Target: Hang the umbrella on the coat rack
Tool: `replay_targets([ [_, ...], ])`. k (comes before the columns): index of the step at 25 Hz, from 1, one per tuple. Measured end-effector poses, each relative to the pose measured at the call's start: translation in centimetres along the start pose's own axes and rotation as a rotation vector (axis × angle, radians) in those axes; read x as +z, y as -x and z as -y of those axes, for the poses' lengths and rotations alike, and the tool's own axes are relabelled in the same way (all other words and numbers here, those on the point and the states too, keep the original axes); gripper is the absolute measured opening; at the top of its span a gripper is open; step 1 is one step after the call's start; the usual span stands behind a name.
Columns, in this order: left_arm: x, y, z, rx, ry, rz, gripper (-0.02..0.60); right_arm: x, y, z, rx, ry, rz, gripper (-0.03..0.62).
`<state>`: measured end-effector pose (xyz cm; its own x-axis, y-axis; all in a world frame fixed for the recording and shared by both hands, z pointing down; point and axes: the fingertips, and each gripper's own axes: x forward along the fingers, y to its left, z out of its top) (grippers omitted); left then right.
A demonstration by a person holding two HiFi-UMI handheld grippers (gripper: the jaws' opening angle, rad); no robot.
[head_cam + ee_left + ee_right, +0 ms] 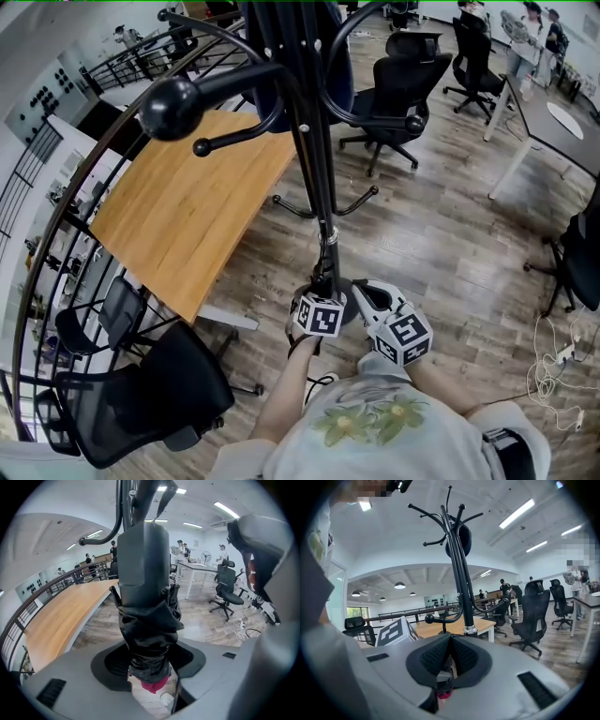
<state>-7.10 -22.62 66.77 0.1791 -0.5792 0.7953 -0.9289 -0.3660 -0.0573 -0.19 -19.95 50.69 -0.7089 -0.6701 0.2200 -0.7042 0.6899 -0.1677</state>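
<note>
A tall black coat rack [314,141] with curved, ball-tipped hooks [173,105] stands straight in front of me. A folded black umbrella [145,597] with a dark grey handle points away between the left gripper's [147,648] jaws, which are shut on its bunched fabric. In the head view the left gripper [323,289] sits close against the rack's pole, low down, and the umbrella is hard to tell from the pole there. The right gripper [363,296] is just to its right; its jaws are closed together with nothing between them [450,648], facing the rack [461,573].
A wooden table [187,206] lies left of the rack, with a curved black railing [56,216] beyond. Black office chairs stand at lower left [141,394] and behind the rack [403,84]. A desk [553,122] and floor cables [553,366] are at right.
</note>
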Motion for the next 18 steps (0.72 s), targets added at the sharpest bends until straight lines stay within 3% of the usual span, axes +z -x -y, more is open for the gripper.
replay_targets([
  [18, -1.2, -1.7, 0.0, -0.022, 0.025, -0.047, 0.229, -0.3, 0.5, 0.5, -0.013, -0.001, -0.013, 0.006],
])
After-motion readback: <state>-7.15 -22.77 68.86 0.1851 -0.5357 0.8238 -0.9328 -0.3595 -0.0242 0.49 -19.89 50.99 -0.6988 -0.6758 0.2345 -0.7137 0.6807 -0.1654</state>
